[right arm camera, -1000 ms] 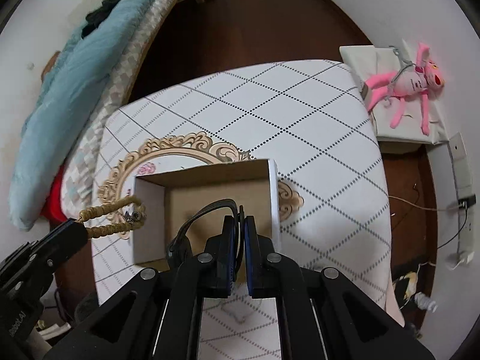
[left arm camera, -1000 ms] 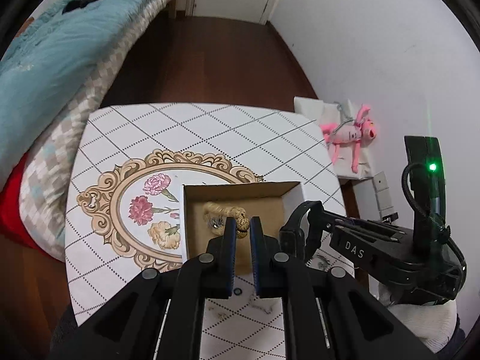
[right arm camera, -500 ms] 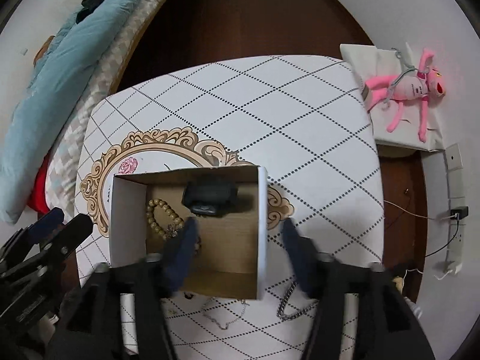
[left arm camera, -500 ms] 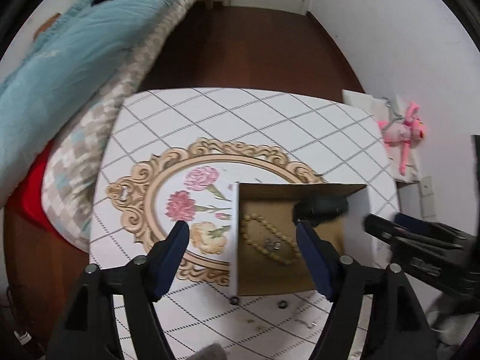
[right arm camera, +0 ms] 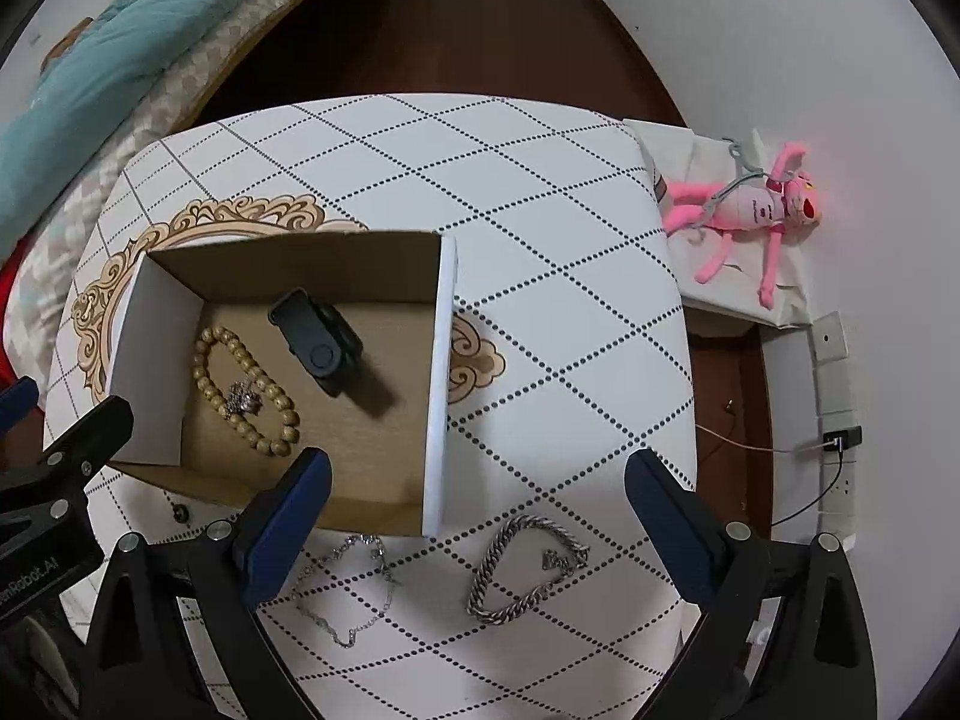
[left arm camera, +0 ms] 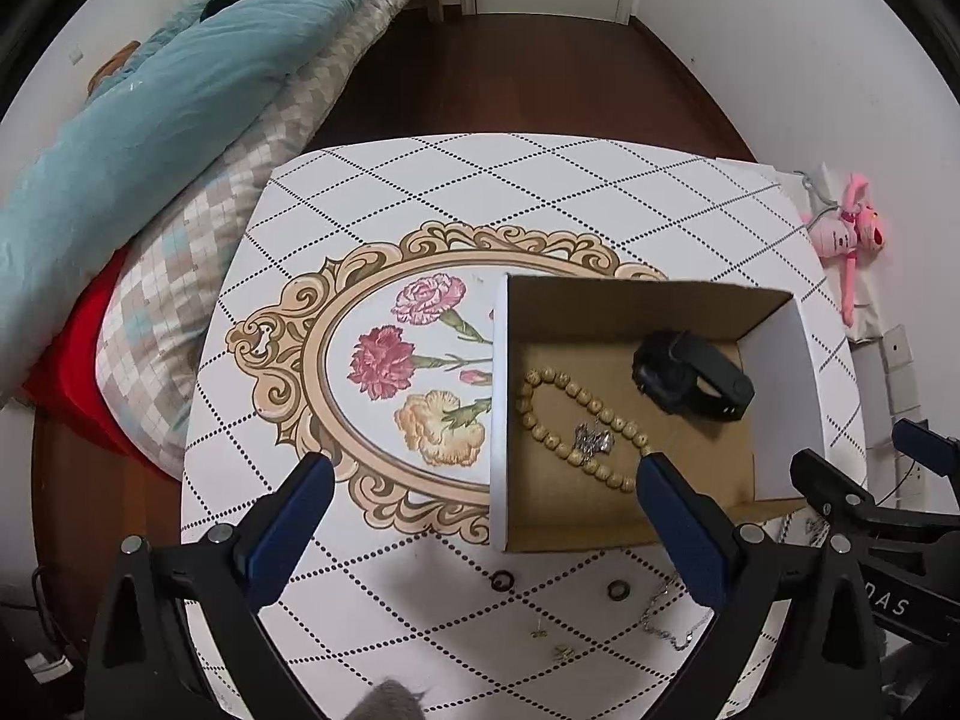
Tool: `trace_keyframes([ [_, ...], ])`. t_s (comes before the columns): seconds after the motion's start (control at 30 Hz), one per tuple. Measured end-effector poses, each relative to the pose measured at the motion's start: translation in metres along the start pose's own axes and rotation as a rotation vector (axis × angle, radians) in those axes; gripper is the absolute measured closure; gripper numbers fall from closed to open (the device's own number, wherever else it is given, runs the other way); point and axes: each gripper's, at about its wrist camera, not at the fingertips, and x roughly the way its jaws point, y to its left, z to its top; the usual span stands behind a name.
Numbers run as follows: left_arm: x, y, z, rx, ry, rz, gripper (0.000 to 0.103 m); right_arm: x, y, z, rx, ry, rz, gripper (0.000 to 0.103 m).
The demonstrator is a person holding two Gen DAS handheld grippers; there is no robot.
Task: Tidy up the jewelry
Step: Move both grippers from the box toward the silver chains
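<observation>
An open cardboard box (left arm camera: 774, 372) (right arm camera: 441, 372) sits on the patterned table. Inside lie a wooden bead bracelet (left arm camera: 543, 429) (right arm camera: 207, 381) with a small silver charm (left arm camera: 593, 439) (right arm camera: 243, 399) on it, and a black watch band (left arm camera: 693, 375) (right arm camera: 318, 342). My left gripper (left arm camera: 480, 516) is open and empty above the box's near left corner. My right gripper (right arm camera: 477, 510) is open and empty above the box's near right corner. A thick silver chain bracelet (right arm camera: 522, 564) and a thin silver necklace (right arm camera: 348, 594) (left arm camera: 672, 618) lie on the table in front of the box. Two dark rings (left arm camera: 501, 581) (left arm camera: 617, 589) and small gold earrings (left arm camera: 555, 648) lie near the front edge.
The table (left arm camera: 540, 192) (right arm camera: 540, 240) has a floral oval motif (left arm camera: 384, 360) left of the box. A bed with a teal quilt (left arm camera: 150, 96) stands to the left. A pink plush toy (right arm camera: 750, 210) lies on a white bag right of the table, beside wall sockets.
Both grippers opened and drew back and up from the box. The left let go of the bead bracelet and the right let go of the black watch band; both now lie in the box.
</observation>
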Motion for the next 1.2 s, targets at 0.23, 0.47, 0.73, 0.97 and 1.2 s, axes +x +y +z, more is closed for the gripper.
trace_keyframes([
  [0.23,-0.017,-0.001,-0.009,-0.006,-0.037,0.010,0.000,-0.015,-0.005,-0.013,0.018,-0.036,0.001,0.003],
  [0.47,-0.057,0.001,-0.021,-0.020,-0.110,0.035,0.000,-0.055,-0.011,-0.030,0.035,-0.127,-0.014,0.003],
  [0.73,-0.108,0.005,-0.037,-0.021,-0.194,0.033,0.000,-0.112,-0.018,-0.051,0.059,-0.242,-0.013,0.003],
  [0.97,-0.138,0.004,-0.048,-0.022,-0.232,0.003,0.000,-0.153,-0.017,-0.067,0.056,-0.311,-0.008,0.004],
  [1.2,-0.152,0.002,-0.056,-0.034,-0.236,0.003,0.000,-0.177,-0.023,-0.082,0.085,-0.343,0.047,0.004],
])
